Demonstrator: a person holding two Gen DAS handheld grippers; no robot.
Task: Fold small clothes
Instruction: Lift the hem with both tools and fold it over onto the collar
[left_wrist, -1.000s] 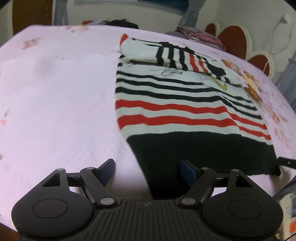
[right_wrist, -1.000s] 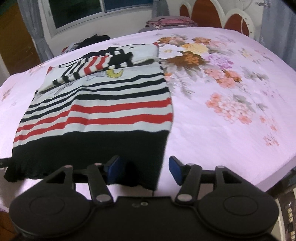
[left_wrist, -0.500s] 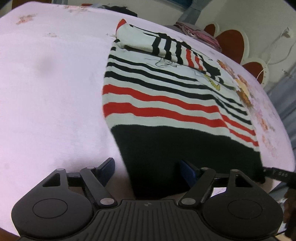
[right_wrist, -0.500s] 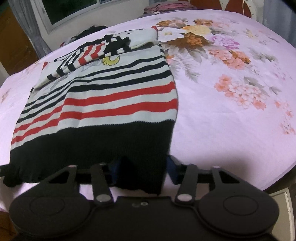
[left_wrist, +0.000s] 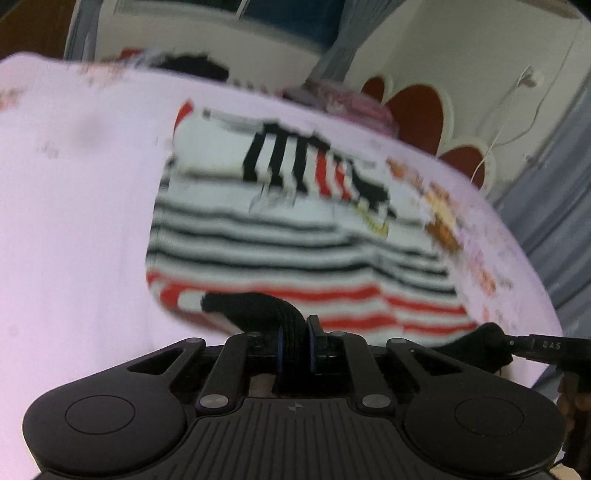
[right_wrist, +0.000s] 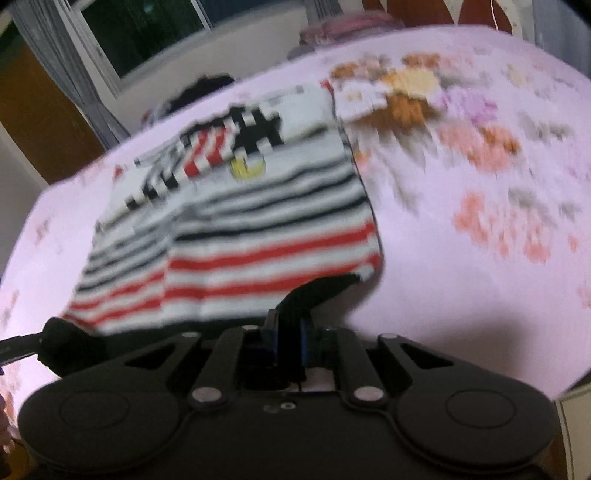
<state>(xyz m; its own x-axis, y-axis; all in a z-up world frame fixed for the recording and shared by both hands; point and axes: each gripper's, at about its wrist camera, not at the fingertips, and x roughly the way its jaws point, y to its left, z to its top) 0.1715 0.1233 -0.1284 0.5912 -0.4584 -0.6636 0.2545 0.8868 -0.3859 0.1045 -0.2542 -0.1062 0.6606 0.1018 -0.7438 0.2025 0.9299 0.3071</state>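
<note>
Sweater (left_wrist: 295, 236), striped black, white and red, lies on the pink bed (left_wrist: 74, 221), its sleeves folded across the chest at the far end. Its black hem (left_wrist: 258, 314) is raised off the sheet at both near corners. The left gripper (left_wrist: 294, 345) has its jaws clenched on a bunched fold of hem at one corner; the right gripper (right_wrist: 288, 339) has its jaws clenched on the hem (right_wrist: 314, 295) at the other corner. Both views are blurred. Flower prints (right_wrist: 480, 147) cover the sheet beside the sweater (right_wrist: 258, 206), and a stack of pink clothes (left_wrist: 347, 107) sits beyond it.
</note>
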